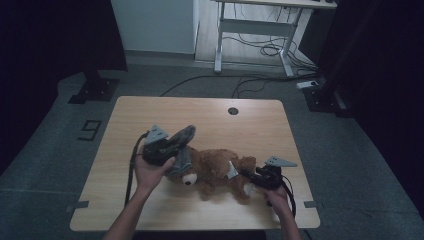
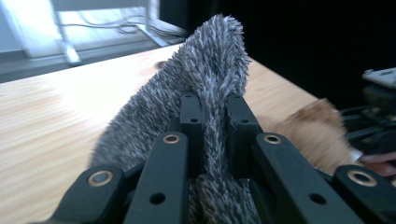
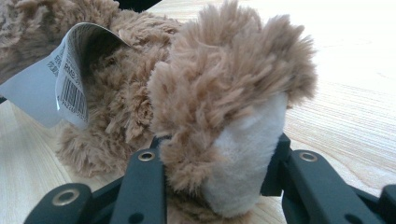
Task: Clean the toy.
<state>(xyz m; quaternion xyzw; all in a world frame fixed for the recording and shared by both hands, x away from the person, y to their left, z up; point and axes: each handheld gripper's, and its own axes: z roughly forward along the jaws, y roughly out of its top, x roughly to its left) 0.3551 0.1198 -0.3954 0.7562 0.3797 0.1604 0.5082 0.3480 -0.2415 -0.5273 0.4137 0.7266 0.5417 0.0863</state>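
The bear's foot is clamped by the right gripper as an anchor, while the grey hat is pinched in the left gripper for pulling off.

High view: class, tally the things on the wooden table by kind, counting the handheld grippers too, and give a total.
Brown teddy bear: 1
Grey fuzzy cloth: 1
White paper tag on the bear: 1
Grippers: 2, the left gripper shut on the cloth, the right gripper shut on the bear's foot
Total: 5
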